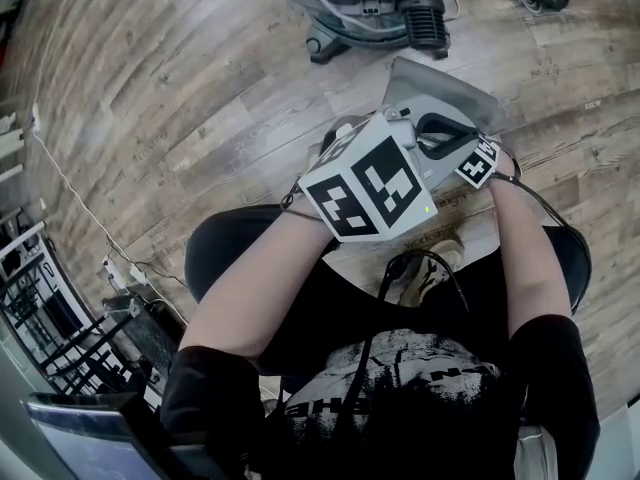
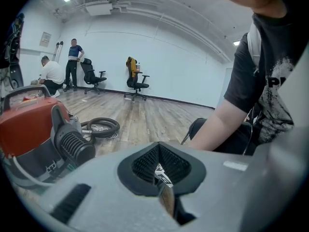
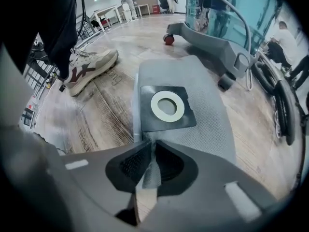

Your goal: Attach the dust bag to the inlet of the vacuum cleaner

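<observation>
So the person's sitting over the wooden floor (image 1: pixel 180 88) with a gripper in each hand. The right hand-held gripper (image 3: pixel 150 154) points steeply down and its jaws are clamped on the near edge of the dust bag (image 3: pixel 207 115). You can see a fold of the grey fabric squeezed right between the pads. The rest of the bag lies flat on the floor, stretching away straight ahead of that gripper. Its black card collar (image 3: pixel 186 120) faces up just past the jaws, with a white ring (image 3: pixel 167 106) around the hole in the middle. Further out beyond the bag, ahead of the gripper and a bit to its right, is the wheeled grey base of the vacuum cleaner (image 3: pixel 212 40), not touching the bag. Off to the gripper's left is the person's shoe (image 3: pixel 89 64), near the bag but apart from it. The left hand-held gripper (image 2: pixel 161 172) is aimed out across the room, jaws closed together with nothing in them. From that one the red body of the vacuum sits low to its left, and a black hose (image 2: pixel 101 127) lies coiled on the floor just past it. Way off ahead, by the far wall, there are a couple of office chairs (image 2: pixel 136 81) and two people (image 2: pixel 73 62).
</observation>
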`<state>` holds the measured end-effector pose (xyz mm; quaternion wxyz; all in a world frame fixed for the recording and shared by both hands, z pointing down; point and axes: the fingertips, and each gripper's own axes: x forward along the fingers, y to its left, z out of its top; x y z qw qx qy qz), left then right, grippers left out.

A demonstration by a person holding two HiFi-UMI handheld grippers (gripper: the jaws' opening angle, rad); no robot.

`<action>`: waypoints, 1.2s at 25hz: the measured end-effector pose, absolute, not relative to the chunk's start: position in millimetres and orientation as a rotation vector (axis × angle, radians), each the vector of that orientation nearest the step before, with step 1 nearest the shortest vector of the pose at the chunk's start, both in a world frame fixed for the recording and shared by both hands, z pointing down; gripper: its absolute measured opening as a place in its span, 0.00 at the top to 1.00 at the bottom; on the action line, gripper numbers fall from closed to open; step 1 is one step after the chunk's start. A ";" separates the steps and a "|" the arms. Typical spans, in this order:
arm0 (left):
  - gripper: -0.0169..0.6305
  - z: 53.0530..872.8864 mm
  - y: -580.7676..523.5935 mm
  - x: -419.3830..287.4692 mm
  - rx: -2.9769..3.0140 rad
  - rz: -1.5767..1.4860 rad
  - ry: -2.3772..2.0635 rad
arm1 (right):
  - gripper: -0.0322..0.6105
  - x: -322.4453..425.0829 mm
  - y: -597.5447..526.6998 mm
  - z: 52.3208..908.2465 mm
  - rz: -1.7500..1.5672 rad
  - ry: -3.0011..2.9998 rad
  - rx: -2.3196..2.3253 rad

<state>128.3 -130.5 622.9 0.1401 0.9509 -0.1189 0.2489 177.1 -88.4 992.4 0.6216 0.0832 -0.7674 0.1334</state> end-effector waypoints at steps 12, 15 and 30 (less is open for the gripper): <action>0.84 668.1 -125.3 114.9 2.731 1.051 -0.309 | 0.90 165.6 -127.6 895.3 0.171 -1.858 0.138; 0.79 698.8 -126.6 103.9 2.699 1.266 -0.261 | 0.90 163.1 -144.2 867.4 0.155 -1.880 0.127; 0.72 752.4 -122.0 66.8 2.521 1.641 -0.234 | 0.91 124.9 -147.7 725.6 0.148 -2.082 0.031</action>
